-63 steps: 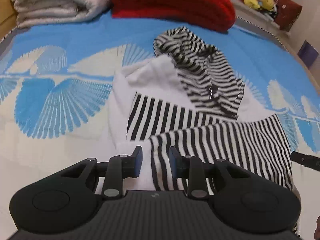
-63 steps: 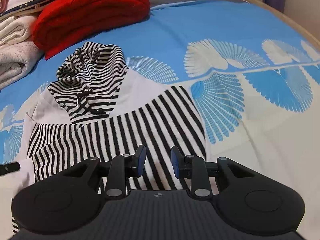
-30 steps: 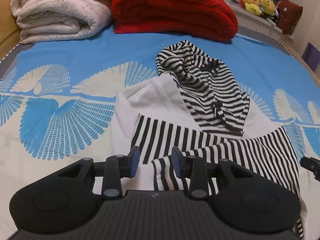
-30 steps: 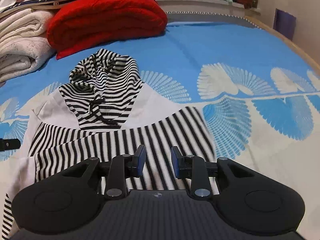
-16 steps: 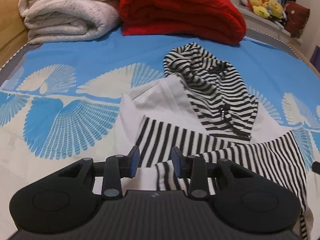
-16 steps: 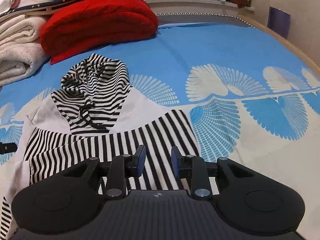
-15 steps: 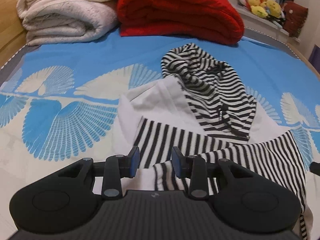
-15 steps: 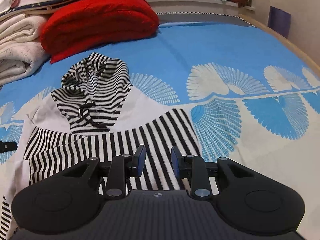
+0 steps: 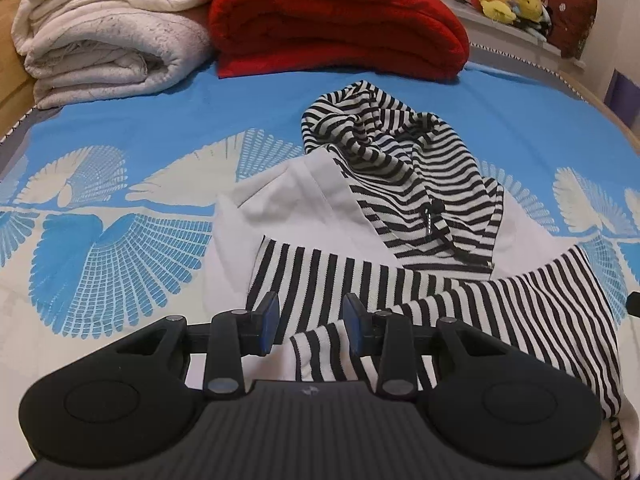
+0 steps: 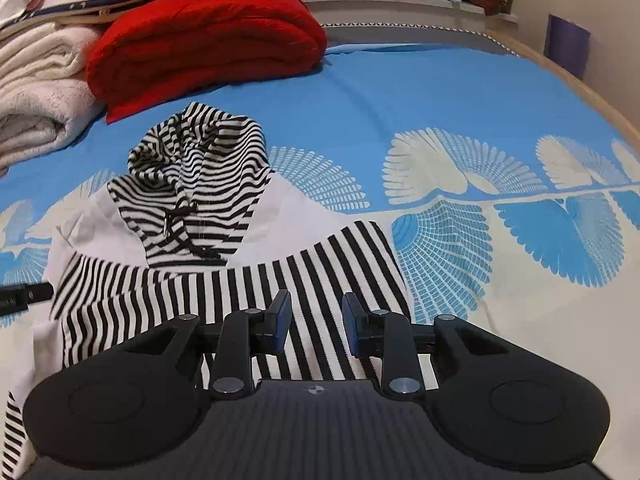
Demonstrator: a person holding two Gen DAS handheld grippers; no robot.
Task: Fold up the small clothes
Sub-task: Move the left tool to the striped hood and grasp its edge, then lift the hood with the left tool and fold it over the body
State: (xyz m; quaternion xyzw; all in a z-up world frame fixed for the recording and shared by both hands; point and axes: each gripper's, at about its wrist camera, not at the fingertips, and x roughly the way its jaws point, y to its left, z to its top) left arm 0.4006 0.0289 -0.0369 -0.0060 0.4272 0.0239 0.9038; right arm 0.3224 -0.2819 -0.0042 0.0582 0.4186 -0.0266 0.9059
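Striped hoodie point(image 9: 420, 240) lies on the blue patterned bedspread point(image 9: 140, 132), hood at the far end, sleeves w/ black-white stripes crossed over the white body at the near end, prob. so the sides are already tucked in for the next fold. Left gripper point(image 9: 310, 320) hangs over the near-left sleeve cuff, jaws part open, nothing between the pads. Right gripper point(image 10: 316, 322) hangs over the near-right striped part, jaws also part open, empty; likely both backed off between folds. Red blanket point(image 9: 336, 20) & white blanket point(image 9: 108, 36) stacked at far edge, out of the way. No readable writing or brand anywhere.
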